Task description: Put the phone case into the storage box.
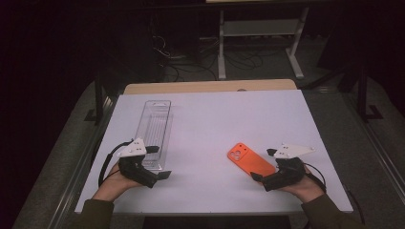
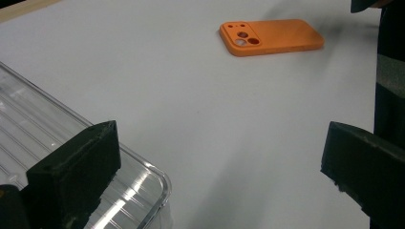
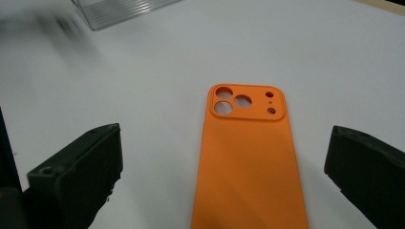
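Observation:
An orange phone case (image 1: 250, 159) lies back up on the white table (image 1: 215, 119), right of centre; its camera cut-outs point away from the person. My right gripper (image 1: 263, 164) is open just behind it, and the case (image 3: 248, 157) reaches in between the wide-spread jaws (image 3: 222, 167) without touching them. A clear plastic tray (image 1: 155, 129) lies lengthwise at the left. My left gripper (image 1: 159, 162) is open at the tray's near end. One of its jaws sits over the tray's corner (image 2: 138, 181), and nothing lies between the jaws (image 2: 219, 162). The case (image 2: 272, 37) lies farther off.
A wooden strip (image 1: 210, 87) borders the table's far edge. Behind it stand a white shelf frame (image 1: 260, 28) and loose cables (image 1: 191, 62) on the floor. Bare white table surface separates the tray and the case. The tray's corner (image 3: 124, 7) lies far from the case.

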### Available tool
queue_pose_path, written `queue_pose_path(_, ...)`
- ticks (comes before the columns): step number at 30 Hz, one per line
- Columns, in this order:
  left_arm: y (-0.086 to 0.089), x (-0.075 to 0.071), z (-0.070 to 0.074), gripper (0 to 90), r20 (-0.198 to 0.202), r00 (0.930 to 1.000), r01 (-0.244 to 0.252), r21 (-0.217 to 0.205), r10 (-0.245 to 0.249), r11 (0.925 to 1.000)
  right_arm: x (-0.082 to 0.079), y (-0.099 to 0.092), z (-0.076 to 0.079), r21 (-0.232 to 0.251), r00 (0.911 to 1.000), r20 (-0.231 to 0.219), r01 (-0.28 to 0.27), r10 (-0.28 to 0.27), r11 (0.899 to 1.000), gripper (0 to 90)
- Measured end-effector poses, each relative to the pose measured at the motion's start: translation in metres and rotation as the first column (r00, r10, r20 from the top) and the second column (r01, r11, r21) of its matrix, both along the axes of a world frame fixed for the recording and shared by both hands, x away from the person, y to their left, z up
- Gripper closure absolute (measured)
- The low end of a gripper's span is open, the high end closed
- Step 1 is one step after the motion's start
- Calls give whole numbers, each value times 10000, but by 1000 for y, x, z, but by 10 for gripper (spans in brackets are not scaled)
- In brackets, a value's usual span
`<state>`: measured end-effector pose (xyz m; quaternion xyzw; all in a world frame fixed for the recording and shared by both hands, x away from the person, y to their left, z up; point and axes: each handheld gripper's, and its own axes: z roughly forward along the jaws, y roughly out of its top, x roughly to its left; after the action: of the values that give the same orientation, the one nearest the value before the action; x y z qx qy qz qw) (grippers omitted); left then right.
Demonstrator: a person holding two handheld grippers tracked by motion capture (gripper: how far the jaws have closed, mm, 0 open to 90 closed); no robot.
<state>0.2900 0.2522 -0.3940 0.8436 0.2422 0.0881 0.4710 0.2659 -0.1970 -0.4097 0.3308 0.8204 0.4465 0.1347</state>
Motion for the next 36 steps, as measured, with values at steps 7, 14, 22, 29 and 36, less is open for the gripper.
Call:
queue_pose_path(7,-2,0,1,0,19,10000,-13,-31,13,10000,1,0,0,35,10000,-17,18,-18,10000,0)
queue_pose_path(14,-8,1,4,0,15,9999,147,-42,-147,9999,2,0,0,-1,10000,-10,-17,17,10000,0)
queue_pose_path(22,-21,7,8,0,-25,9992,407,-216,-408,9989,1,0,0,-6,10000,-37,45,-45,10000,0)
queue_pose_path(29,-34,9,11,0,-51,9980,625,-192,-626,9979,1,-3,0,15,9999,2,115,-115,9999,0)
queue_pose_path(36,-48,10,12,0,-61,9962,865,-307,-867,9958,1,-3,0,-50,9999,31,98,-98,9999,0)
